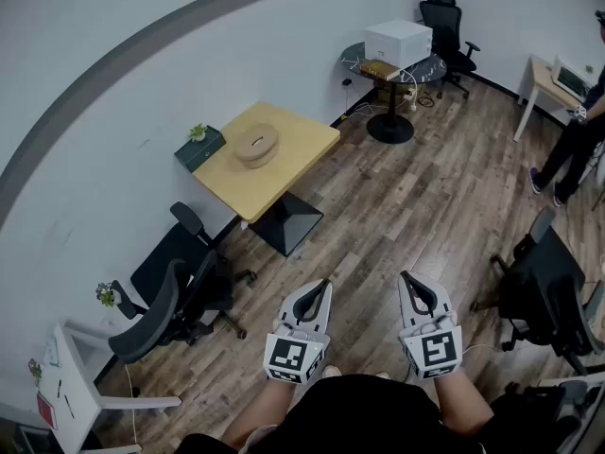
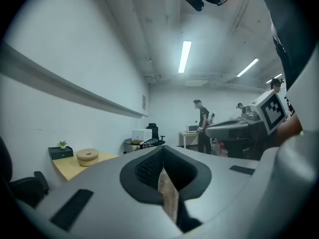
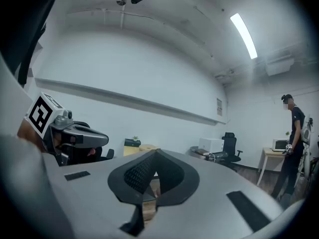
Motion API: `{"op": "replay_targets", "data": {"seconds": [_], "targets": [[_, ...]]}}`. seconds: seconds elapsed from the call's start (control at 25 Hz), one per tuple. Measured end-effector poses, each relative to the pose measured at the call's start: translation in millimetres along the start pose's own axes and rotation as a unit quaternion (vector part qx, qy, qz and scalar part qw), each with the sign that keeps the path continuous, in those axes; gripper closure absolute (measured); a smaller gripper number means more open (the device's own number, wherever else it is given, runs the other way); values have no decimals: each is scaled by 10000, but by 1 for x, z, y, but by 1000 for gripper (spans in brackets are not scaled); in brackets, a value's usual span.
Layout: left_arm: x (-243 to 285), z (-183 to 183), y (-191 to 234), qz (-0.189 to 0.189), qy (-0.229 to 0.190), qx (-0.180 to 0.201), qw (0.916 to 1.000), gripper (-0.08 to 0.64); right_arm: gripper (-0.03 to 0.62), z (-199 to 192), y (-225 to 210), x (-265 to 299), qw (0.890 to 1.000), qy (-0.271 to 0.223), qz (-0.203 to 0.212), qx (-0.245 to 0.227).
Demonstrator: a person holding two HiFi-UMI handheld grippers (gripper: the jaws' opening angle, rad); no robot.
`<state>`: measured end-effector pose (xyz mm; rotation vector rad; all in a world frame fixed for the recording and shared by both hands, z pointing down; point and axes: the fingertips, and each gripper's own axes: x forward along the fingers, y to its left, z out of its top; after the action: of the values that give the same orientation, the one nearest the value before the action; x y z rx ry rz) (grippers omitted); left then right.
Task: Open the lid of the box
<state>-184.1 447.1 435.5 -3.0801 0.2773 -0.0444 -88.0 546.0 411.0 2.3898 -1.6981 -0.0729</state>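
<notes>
A round tan wooden box [image 1: 256, 145] with its lid on rests on a small yellow table [image 1: 302, 140] by the wall, far from both grippers. It also shows small in the left gripper view as the box [image 2: 87, 156]. My left gripper [image 1: 323, 285] and right gripper [image 1: 406, 277] are held side by side close to my body, over the wood floor. Both are pointing toward the table. Each pair of jaws meets at the tips with nothing between them, as the left gripper [image 2: 162, 149] and right gripper [image 3: 155, 152] show in their own views.
A dark green box with a small plant [image 1: 199, 147] stands at the table's wall side. Black office chairs [image 1: 180, 296] stand left of me and another chair [image 1: 544, 287] to the right. A round table carries a white box [image 1: 398, 41]. A person [image 1: 577, 145] stands at the far right.
</notes>
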Motion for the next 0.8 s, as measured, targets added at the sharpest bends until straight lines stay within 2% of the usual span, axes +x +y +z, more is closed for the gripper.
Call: {"op": "replay_targets", "data": {"seconds": [0.4, 0.8], "targets": [[-11, -4, 12, 78, -1, -96, 9999, 541, 575, -4, 5, 3, 9999, 83, -78, 70], [-37, -20, 38, -77, 104, -204, 9997, 541, 574, -3, 41, 12, 9995, 140, -135, 262]]}}
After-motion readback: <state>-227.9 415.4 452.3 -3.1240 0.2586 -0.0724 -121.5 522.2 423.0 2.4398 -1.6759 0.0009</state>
